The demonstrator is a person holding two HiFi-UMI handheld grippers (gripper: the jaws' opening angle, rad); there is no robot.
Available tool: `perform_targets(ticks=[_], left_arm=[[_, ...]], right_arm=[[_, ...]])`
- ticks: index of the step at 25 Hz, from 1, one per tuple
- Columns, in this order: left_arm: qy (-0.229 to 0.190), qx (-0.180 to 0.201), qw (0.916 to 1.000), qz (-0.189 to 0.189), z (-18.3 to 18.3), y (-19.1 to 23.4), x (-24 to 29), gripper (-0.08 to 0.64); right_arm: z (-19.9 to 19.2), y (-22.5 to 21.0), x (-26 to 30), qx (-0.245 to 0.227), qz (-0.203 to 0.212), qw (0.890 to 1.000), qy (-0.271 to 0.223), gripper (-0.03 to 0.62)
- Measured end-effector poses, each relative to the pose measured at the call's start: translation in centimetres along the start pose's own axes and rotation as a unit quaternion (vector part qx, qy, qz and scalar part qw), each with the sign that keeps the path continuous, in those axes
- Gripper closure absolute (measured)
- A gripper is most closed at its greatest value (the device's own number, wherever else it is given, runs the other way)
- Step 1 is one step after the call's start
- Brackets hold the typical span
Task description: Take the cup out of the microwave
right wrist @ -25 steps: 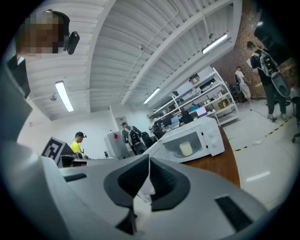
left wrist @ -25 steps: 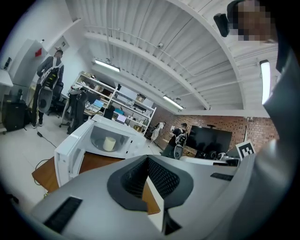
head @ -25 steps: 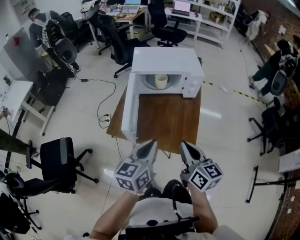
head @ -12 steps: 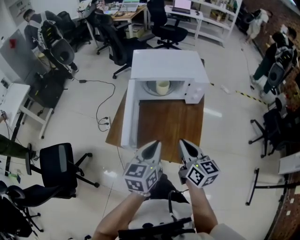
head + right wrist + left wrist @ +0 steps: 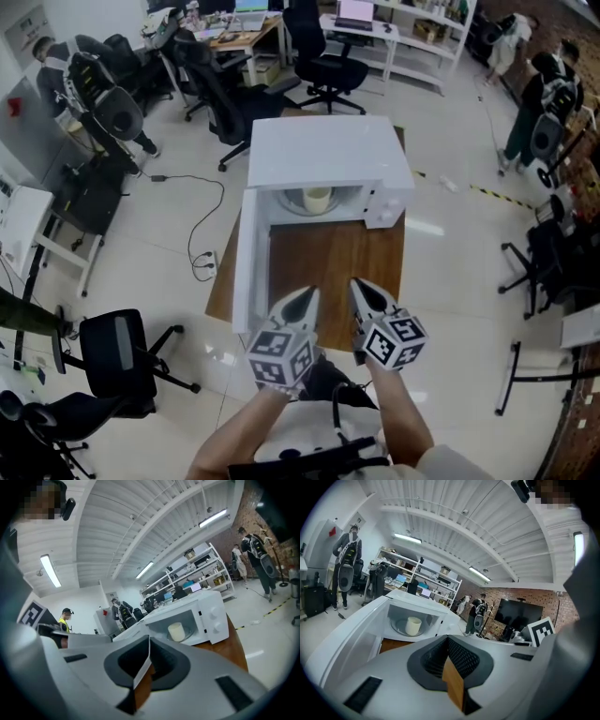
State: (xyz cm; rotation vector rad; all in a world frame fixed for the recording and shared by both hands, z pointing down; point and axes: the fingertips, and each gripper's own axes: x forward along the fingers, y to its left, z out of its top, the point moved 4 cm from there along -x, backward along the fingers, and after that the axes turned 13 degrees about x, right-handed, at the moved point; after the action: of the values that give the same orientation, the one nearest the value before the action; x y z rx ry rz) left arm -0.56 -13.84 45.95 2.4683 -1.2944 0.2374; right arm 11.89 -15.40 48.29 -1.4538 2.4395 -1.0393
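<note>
Head view: my left gripper [image 5: 305, 298] and right gripper [image 5: 364, 289], fingers together and empty on both, hover short of the microwave [image 5: 328, 150] on the bench [image 5: 337, 261]; the cup [image 5: 318, 198] sits inside it, door [image 5: 246, 267] open.

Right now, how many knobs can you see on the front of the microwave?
2. The upper knob and the lower knob sit one above the other on the microwave's control panel, right of the open chamber. No others show.
</note>
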Motion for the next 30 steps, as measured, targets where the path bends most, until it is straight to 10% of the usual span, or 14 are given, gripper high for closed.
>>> perform_targets(ticks=[11,30], left_arm=[[0.023,-0.012,0.9989,0.038,0.3,3.7,3.7,0.568],[0.038,-0.047,0.9952,0.077,-1.4,7.2,8.3,0.568]], right_arm=[[1.4,-4.1,8.9,-0.017,-0.033,0.999,0.014,0.456],[0.6,-11.4,23.6,-0.054,-0.063,0.995,0.05,0.0]])
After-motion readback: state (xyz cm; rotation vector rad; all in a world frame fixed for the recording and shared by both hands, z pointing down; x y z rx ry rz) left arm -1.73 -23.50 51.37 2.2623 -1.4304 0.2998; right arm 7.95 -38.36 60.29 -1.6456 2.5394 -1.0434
